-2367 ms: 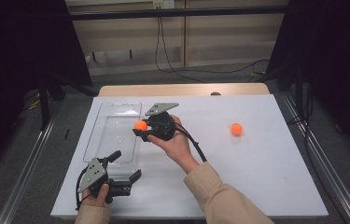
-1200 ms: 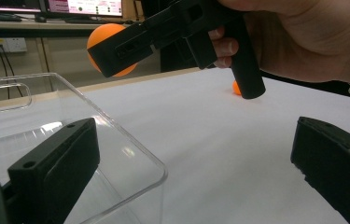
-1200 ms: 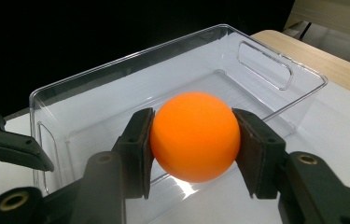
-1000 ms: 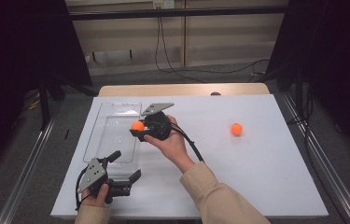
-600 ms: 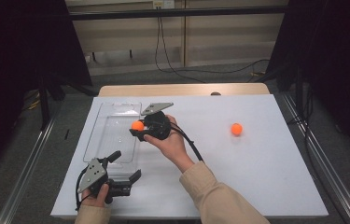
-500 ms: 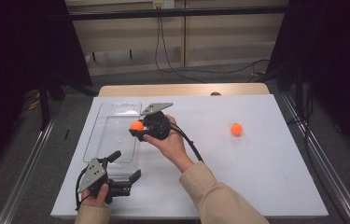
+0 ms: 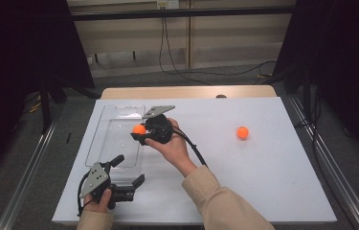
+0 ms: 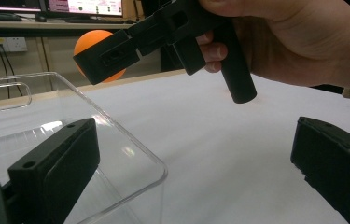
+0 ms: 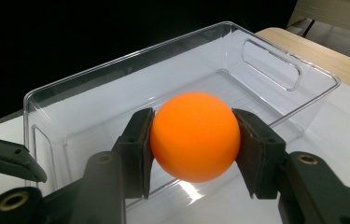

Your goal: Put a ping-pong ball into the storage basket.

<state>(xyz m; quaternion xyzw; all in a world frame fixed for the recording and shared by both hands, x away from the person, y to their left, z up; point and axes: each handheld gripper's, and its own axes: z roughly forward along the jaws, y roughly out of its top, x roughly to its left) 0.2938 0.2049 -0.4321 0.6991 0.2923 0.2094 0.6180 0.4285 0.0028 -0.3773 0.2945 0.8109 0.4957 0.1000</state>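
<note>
The right claw point(image 9: 192, 154) pinches one orange ball point(image 9: 194, 136) above the clear bin point(image 9: 275, 70), not yet dropped in, the left claw point(image 7: 130, 171) waits open, and a second ball point(image 7: 242, 132) lies on the bench point(image 7: 273, 172).

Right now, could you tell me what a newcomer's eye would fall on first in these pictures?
The orange ball gripped between the jaws of the right gripper, held over the clear plastic bin at the table's left. Next, a second orange ball lying alone on the white table to the right. The left gripper, jaws open, rests near the bin's front edge.
</note>
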